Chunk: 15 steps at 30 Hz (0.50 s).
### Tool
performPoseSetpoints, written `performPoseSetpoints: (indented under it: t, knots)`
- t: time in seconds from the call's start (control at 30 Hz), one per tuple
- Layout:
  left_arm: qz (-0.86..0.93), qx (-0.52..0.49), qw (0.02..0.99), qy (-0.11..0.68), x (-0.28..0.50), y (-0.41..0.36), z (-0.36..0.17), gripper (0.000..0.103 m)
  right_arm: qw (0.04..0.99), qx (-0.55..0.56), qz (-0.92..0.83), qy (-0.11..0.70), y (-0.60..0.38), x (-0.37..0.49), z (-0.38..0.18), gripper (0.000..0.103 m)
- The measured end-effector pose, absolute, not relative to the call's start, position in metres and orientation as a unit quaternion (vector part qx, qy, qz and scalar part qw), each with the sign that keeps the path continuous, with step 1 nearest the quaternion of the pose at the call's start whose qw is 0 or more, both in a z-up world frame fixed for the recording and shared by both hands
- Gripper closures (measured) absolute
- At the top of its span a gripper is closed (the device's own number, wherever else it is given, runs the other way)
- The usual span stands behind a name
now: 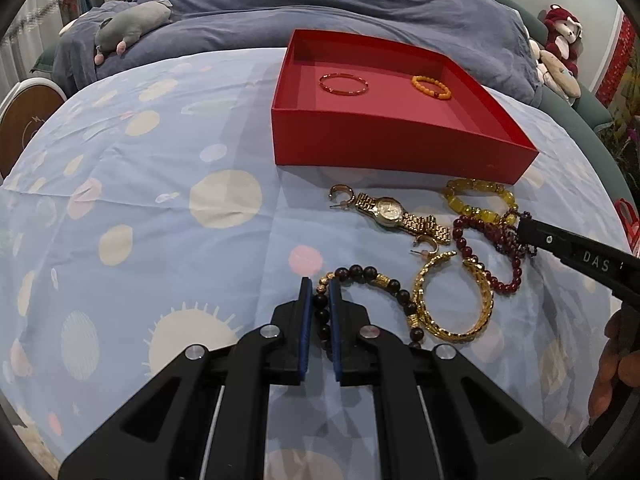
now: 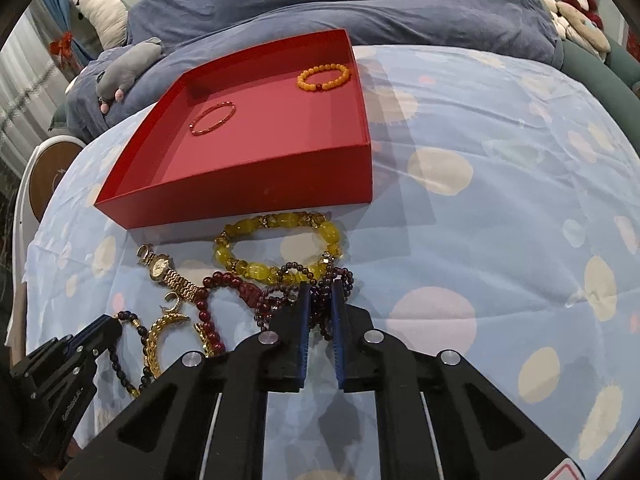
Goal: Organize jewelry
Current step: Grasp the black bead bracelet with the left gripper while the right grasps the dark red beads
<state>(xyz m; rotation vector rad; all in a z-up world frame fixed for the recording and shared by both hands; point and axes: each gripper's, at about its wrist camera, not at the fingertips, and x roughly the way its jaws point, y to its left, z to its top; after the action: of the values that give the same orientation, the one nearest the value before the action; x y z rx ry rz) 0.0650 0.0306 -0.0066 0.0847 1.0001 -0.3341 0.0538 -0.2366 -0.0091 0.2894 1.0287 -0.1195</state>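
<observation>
A red box on the bed holds a thin red bangle and an orange bead bracelet. In front of it lie a gold watch, a yellow bead bracelet, a gold chain bracelet and a dark red bead bracelet. My left gripper is shut on a dark bead bracelet. My right gripper is shut on a garnet bead strand, still resting on the sheet.
A light blue dotted sheet covers the bed. A blue duvet and a grey plush lie behind the box. More plush toys sit at the far right. Gold hoop earrings lie by the watch.
</observation>
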Motion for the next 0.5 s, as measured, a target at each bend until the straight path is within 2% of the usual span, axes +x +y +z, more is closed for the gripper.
performPoseSetpoints:
  t: [0.17, 0.5]
  knots:
    - [-0.168, 0.039, 0.864, 0.472, 0.061, 0.029, 0.002, 0.095, 0.866, 0.136, -0.053, 0.479, -0.238, 0.044, 0.003, 0.100]
    - [-0.195, 0.034, 0.869, 0.453, 0.056, 0.023, 0.038, 0.095, 0.880, 0.146, -0.052, 0.448, -0.250, 0.024, 0.037, 0.100]
